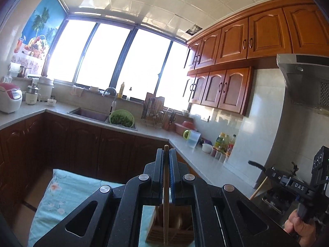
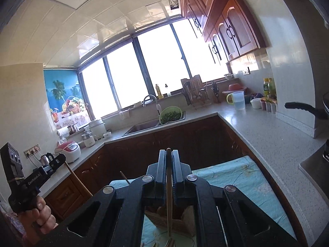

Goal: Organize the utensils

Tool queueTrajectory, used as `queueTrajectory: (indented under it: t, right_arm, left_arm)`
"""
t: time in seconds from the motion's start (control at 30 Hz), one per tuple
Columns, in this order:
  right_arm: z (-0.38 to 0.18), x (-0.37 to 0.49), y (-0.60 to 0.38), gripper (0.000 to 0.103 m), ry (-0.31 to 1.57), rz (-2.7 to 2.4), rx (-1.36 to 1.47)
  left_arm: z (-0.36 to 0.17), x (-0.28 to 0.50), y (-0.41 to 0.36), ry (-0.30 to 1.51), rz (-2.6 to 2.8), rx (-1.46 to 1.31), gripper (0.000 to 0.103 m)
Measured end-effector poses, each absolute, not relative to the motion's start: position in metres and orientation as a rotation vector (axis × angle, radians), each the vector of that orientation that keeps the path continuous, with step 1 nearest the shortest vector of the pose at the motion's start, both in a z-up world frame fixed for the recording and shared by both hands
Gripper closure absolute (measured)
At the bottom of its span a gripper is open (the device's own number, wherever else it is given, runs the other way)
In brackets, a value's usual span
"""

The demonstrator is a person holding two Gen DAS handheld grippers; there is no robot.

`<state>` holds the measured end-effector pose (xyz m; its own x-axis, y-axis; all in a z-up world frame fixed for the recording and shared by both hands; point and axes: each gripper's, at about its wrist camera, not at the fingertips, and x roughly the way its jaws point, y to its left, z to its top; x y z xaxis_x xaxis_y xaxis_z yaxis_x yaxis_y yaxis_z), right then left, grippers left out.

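Directly below both claws, a slatted wooden holder (image 1: 170, 228) is standing on a pale blue flowered cloth (image 1: 67, 195), and each claw is carrying one slim wooden stick — a chopstick or a thin utensil handle, I am judging — pinched upright between its pads.

The left claw (image 1: 166, 164) is clamping its light wooden stick (image 1: 166, 185) so that the long axis is running near vertical: the top is poking out just above the fingertips, and the lower end is pointing down toward the holder, reaching in front of it in this view. Whether the tip is already inside a slot I cannot tell.

The right claw (image 2: 169, 164) is gripping a darker stick (image 2: 169, 195) the same way, long axis upright, with the same holder (image 2: 172, 222) sitting just under it. More loose wooden pieces are showing at the bottom edge of the right view, too cropped to name.

So the coming move is turning on one thing — each stick is lying straight above the holder, and the travel needed is looking like a plain downward lowering along the stick's own axis. Neither hand is looking clearly nearer.

Writing that is reading clearly: "DAS" on the right claw's body as seen from the left view, and "GenRobot.AI" on the left claw's body as seen from the right view.
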<state>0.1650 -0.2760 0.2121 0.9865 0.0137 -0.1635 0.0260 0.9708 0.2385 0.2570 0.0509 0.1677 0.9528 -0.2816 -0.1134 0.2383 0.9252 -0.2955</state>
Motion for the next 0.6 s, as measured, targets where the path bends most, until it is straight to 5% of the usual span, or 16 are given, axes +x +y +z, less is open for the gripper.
queueTrajectory:
  t: [0.23, 0.6]
  right_arm:
    - [0.214, 0.210, -0.283, 0.099, 0.156, -0.056, 0.220]
    - [0.153, 0.242, -0.285, 0.099, 0.234, -0.082, 0.218]
  left_arm:
    - [0.134, 0.311, 0.025, 0.082, -0.236, -0.276, 0.100]
    - [0.047, 0.368, -0.017, 0.216, -0.216, -0.232, 0.100]
